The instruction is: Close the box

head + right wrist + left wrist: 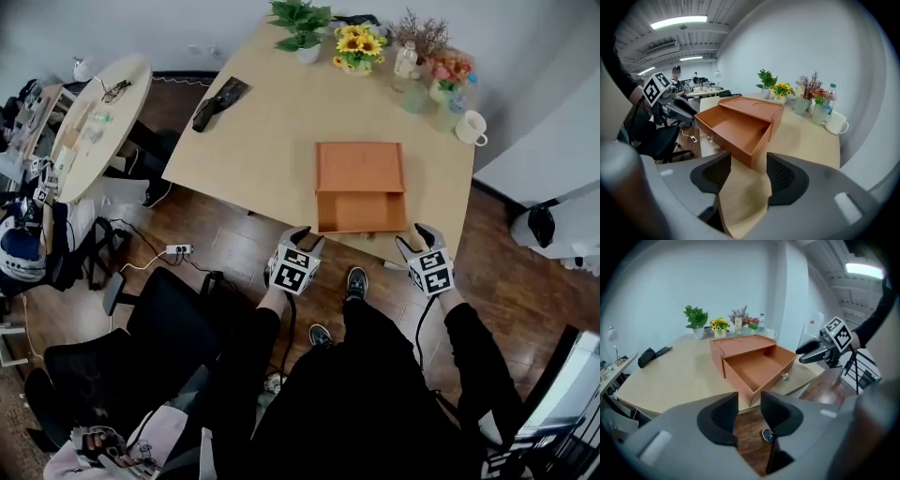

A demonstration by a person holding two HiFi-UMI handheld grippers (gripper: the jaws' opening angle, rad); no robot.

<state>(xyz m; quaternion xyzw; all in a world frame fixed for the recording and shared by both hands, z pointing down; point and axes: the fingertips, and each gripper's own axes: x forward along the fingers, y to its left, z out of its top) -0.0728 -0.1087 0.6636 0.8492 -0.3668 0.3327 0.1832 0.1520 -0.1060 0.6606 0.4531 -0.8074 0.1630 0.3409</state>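
An orange box (359, 167) lies on the wooden table (262, 141), and its drawer (361, 212) is pulled out toward the near edge. The drawer (757, 367) looks empty and has a small knob (785, 376) on its front. My left gripper (302, 234) hangs just off the table's near edge, left of the drawer front; its jaws (749, 401) stand apart with nothing between them. At the drawer's right corner, my right gripper (418, 234) is open too, its jaws (749, 161) holding nothing. Each gripper sees the other across the drawer (733, 126).
Potted plants (302, 26), sunflowers (358, 45), a bottle (405, 58) and a white mug (470, 127) line the table's far edge. A black object (217, 99) lies at its left edge. A round table (94, 117), office chair (141, 328) and power strip (177, 249) are to the left.
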